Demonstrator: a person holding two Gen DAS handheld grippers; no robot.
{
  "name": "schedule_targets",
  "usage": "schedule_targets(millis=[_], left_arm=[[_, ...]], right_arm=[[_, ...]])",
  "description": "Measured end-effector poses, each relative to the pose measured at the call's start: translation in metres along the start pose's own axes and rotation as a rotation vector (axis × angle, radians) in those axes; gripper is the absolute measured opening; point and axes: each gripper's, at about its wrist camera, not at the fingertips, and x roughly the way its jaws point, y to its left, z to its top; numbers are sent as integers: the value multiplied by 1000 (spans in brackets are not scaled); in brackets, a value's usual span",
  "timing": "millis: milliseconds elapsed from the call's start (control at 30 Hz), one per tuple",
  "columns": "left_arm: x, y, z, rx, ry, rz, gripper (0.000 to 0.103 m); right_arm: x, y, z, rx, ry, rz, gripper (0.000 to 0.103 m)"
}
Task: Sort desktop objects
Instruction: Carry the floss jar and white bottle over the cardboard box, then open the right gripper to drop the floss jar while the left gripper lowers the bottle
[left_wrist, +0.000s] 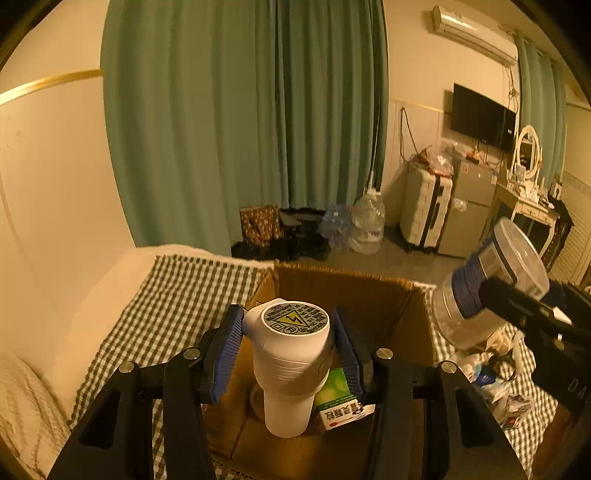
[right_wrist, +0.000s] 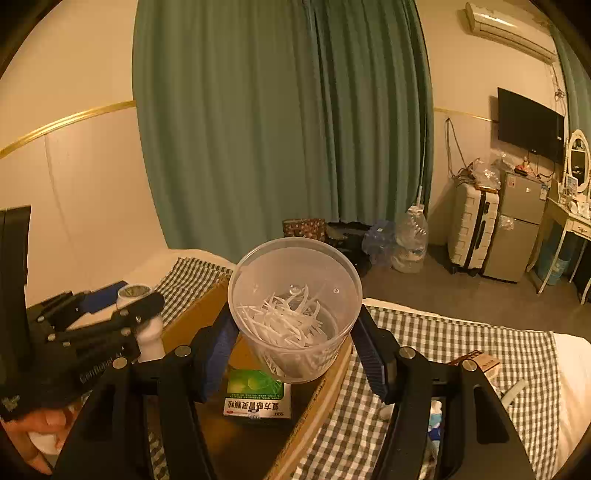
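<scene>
Both tools are tilting downward over one box (left_wrist: 354, 291). The left tool (left_wrist: 290, 345) is gripping one white device (left_wrist: 290, 354); the right tool (right_wrist: 295, 332) is gripping one clear tub (right_wrist: 295, 306). One green carton (right_wrist: 258, 395) is lying beneath them.

Green-checked cloth (right_wrist: 443, 343), teal curtain (right_wrist: 258, 129)

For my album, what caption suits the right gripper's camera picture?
Right gripper carries a clear tub of white picks over a cardboard box holding a green medicine carton.
</scene>
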Motion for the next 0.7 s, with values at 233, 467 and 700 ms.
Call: schedule_targets(millis=[233, 467, 700], left_arm=[[28, 4, -20, 12, 78, -15, 50], [52, 6, -35, 17, 143, -32, 50], [71, 7, -46, 5, 202, -34, 50]], right_arm=[[37, 2, 0, -16, 45, 43, 61], [80, 8, -3, -35, 123, 53, 61], [113, 13, -9, -75, 197, 40, 61]])
